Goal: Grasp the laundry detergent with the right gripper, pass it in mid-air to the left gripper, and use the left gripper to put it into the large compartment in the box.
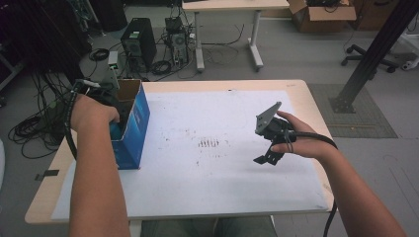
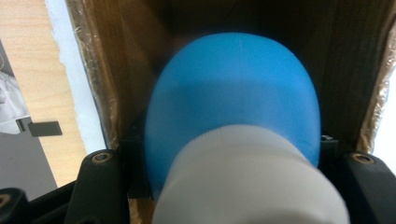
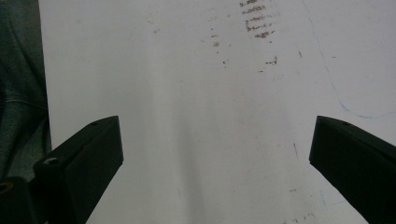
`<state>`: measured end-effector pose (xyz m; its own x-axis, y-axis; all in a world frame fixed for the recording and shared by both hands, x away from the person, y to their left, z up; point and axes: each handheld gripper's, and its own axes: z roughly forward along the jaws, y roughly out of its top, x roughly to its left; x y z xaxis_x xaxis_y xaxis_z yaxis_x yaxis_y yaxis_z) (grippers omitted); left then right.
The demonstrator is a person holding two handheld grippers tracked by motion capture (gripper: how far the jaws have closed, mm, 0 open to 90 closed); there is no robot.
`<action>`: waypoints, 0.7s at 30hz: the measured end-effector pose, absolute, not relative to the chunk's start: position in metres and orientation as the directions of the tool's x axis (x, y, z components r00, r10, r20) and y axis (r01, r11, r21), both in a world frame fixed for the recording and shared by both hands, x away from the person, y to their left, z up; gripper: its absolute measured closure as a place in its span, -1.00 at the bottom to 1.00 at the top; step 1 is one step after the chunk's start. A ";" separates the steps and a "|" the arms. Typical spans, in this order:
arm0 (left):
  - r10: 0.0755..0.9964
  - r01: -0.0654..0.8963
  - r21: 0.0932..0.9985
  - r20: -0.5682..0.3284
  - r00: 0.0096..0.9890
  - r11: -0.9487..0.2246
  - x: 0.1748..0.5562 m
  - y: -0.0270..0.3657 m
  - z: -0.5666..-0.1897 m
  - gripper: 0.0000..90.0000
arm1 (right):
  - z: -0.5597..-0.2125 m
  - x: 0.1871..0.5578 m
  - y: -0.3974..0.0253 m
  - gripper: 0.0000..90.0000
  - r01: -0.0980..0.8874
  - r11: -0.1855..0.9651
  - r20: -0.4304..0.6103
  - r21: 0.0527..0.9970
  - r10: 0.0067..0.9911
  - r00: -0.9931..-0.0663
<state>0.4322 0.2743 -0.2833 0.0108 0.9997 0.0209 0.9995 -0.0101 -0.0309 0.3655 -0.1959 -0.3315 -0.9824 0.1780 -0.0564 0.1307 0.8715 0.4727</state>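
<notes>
1. The left gripper (image 1: 111, 116) reaches down into the open top of a blue box (image 1: 132, 129) that stands upright near the left edge of the table (image 1: 301, 94).
2. In the left gripper view a blue and white object (image 2: 233, 140) sits between the two black jaws, which press against its sides; the gripper is clamped on it.
3. The object has a smooth, rounded, bright blue dome at the far end and a matt, off-white, wider band nearer the camera. It is close and blurred, so what it is cannot be told.
4. The object is inside the box: brown cardboard walls rise around it on the far side and on both sides, with shiny tape along their edges.
5. The box is glossy blue outside and plain brown inside, and it stands on the white sheet (image 1: 222, 173) that covers most of the table.
6. The right gripper (image 1: 269, 148) hangs above the right part of the sheet, well apart from the box.
7. In the right gripper view its jaws stand wide apart with nothing between them, over bare white sheet with a patch of small dark marks (image 3: 257, 21).
</notes>
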 end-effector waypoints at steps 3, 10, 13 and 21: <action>1.000 0.999 -0.036 0.020 0.010 -0.009 0.433 0.274 -0.287 -0.15 | -0.332 0.365 -0.196 -0.94 0.136 0.871 -0.054 0.473 0.183 -0.982; 1.000 0.999 -0.041 0.023 0.013 -0.012 0.433 0.274 -0.291 -0.15 | -0.334 0.366 -0.197 -0.94 0.134 0.870 -0.053 0.474 0.180 -0.982; 1.000 0.999 -0.042 0.027 0.016 -0.015 0.433 0.274 -0.293 -0.15 | -0.334 0.366 -0.197 -0.94 0.138 0.869 -0.051 0.475 0.183 -0.982; 0.999 0.999 -0.039 0.030 0.021 -0.020 0.434 0.273 -0.295 -0.15 | -0.335 0.366 -0.197 -0.94 0.139 0.870 -0.048 0.473 0.184 -0.982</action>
<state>0.4337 0.2735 -0.2950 0.0209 0.9993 0.0298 0.9990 -0.0197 -0.0394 0.3663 -0.1968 -0.3351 -0.9818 0.1835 -0.0481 0.1394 0.8699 0.4731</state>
